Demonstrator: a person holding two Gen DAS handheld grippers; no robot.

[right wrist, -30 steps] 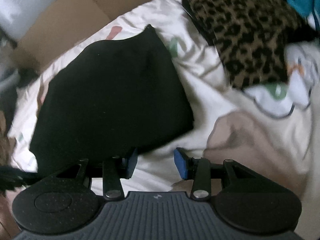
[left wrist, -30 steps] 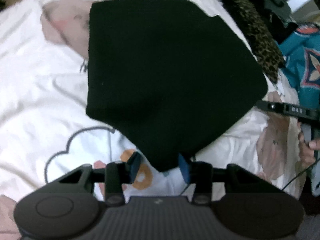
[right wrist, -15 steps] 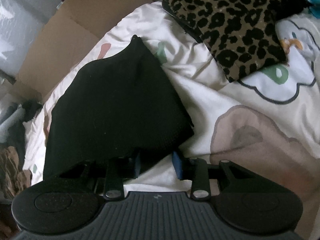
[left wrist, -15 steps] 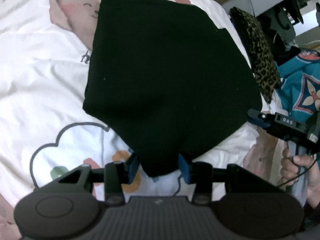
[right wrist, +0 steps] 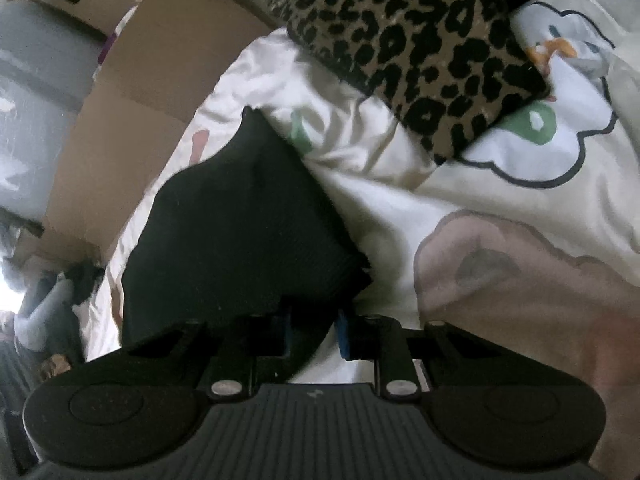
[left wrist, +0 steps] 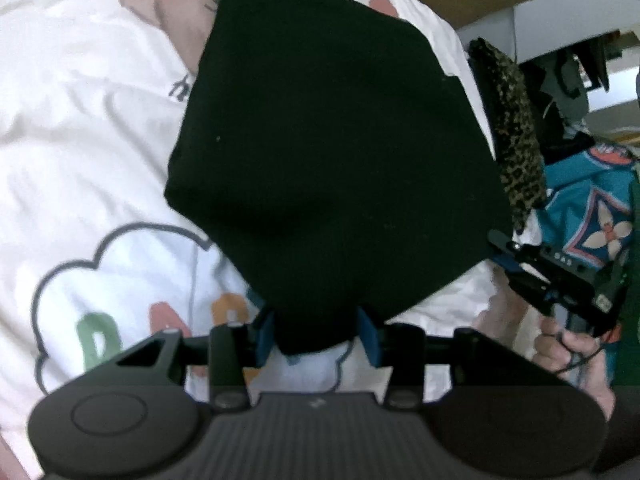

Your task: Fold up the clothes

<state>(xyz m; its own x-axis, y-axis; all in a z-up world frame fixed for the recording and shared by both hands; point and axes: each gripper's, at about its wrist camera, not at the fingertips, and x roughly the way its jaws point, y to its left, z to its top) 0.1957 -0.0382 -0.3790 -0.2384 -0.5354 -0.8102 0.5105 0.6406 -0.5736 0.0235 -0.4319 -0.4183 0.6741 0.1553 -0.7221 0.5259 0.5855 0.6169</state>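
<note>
The black garment (left wrist: 336,152) is lying folded on the bed sheet (left wrist: 80,128), a white sheet printed with cartoon clouds and letters, and is filling the centre of the left wrist view. At the bottom centre of that view the left tongs (left wrist: 316,332) are standing partly open, the two blue pads (left wrist: 264,332) sitting on either side of the garment's near corner, which is hanging down into the gap; whether the pads are pressing the cloth cannot be told. At the right edge of the same view the right tongs (left wrist: 505,252) are reaching toward the garment's right-hand corner, a hand (left wrist: 568,356) gripping the handle below. In the right wrist view the right tongs (right wrist: 314,334) are sitting at the bottom centre, open a narrow way, with the garment's dark edge lying between the blue pads (right wrist: 343,336); a firm pinch cannot be confirmed. A leopard-print cloth (right wrist: 408,40) is lying on the sheet in the upper right of that frame, well apart from the garment, and a cardboard box (right wrist: 152,92) is standing beyond the bed in the upper left
</note>
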